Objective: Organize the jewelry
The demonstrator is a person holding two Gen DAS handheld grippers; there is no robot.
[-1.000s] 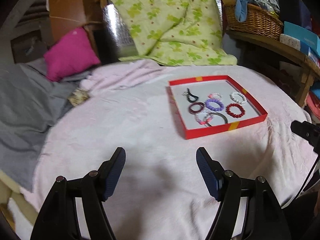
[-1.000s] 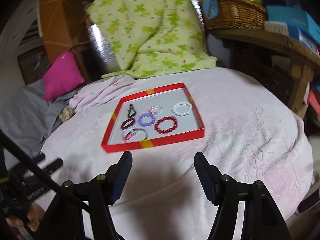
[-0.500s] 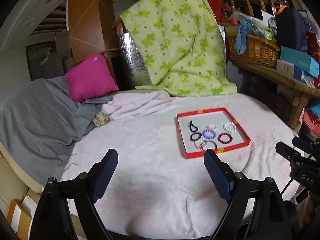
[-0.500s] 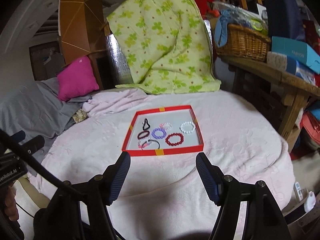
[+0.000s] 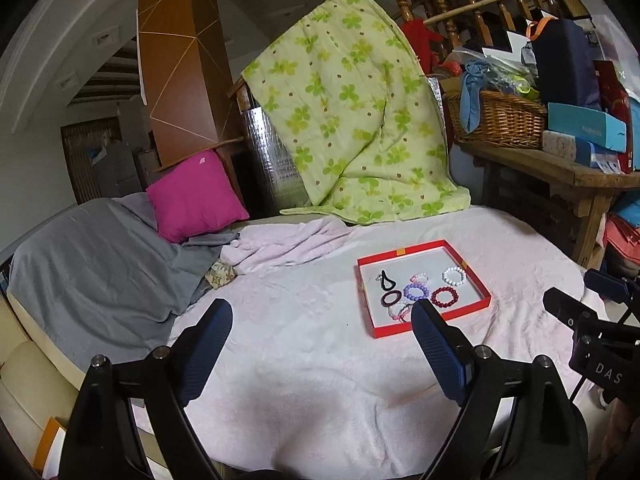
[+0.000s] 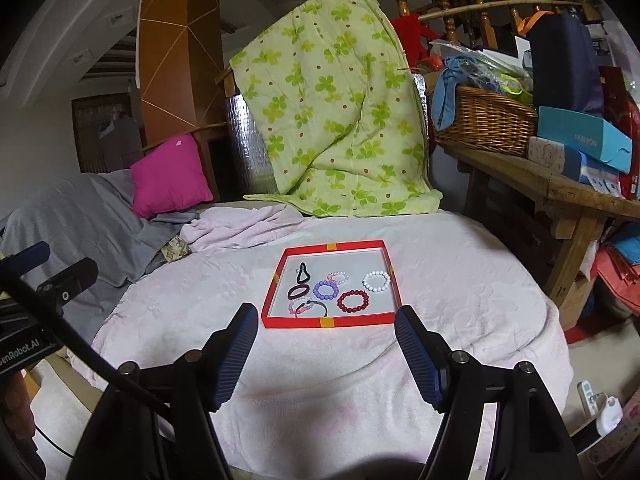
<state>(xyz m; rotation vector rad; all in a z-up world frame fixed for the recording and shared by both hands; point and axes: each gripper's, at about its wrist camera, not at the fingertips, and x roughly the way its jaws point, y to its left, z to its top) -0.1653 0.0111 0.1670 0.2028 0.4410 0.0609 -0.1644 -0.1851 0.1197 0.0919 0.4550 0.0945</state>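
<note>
Lying mid-frame on the blanket-covered table (image 6: 460,280): a shallow tray (image 6: 332,323), holding bracelets (image 6: 353,301) and hair ties (image 6: 299,291) side by side. Hanging behind it, upper centre: a quilt (image 6: 332,120). Leaning at mid-left: a cushion (image 6: 170,176). Sitting at upper right on a wooden bench (image 6: 560,188): a wicker basket (image 6: 484,124), with boxes (image 6: 580,140) further right.

Red tray (image 6: 332,323) on pink-blanketed bed (image 6: 460,288)
</note>
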